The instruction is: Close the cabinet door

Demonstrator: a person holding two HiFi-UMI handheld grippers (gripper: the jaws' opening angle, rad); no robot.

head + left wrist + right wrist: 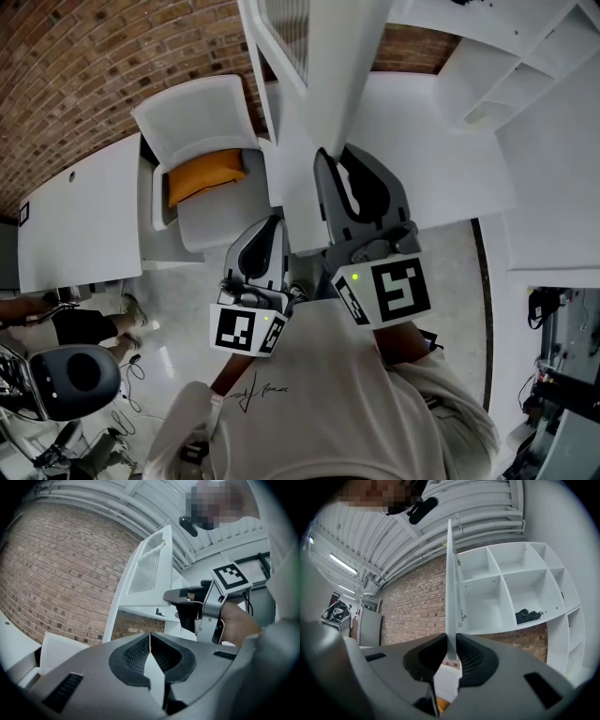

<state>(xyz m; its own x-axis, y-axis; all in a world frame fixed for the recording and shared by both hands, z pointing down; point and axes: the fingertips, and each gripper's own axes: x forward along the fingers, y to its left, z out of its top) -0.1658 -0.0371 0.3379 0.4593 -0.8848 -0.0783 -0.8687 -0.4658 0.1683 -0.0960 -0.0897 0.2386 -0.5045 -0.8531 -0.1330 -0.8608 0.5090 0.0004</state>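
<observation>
The white cabinet door [323, 56] stands open, edge-on to me. In the right gripper view its thin edge [451, 588] runs down between the jaws, and my right gripper [451, 645] is shut on its lower corner. In the head view the right gripper [330, 155] sits at the door's bottom edge. The left gripper view shows the louvred door [146, 569] with the right gripper [187, 597] clamped on it. My left gripper [274, 221] hangs lower and to the left, shut with nothing in it [150, 639]. The open white shelving [511, 588] is to the door's right.
A white chair with an orange cushion [202, 176] stands just left of the door. A white table [75, 225] lies further left, with a person's legs [89, 323] and a black round seat [80, 373] beside it. A dark bundle [528, 616] lies on one shelf. A brick wall [417, 602] is behind.
</observation>
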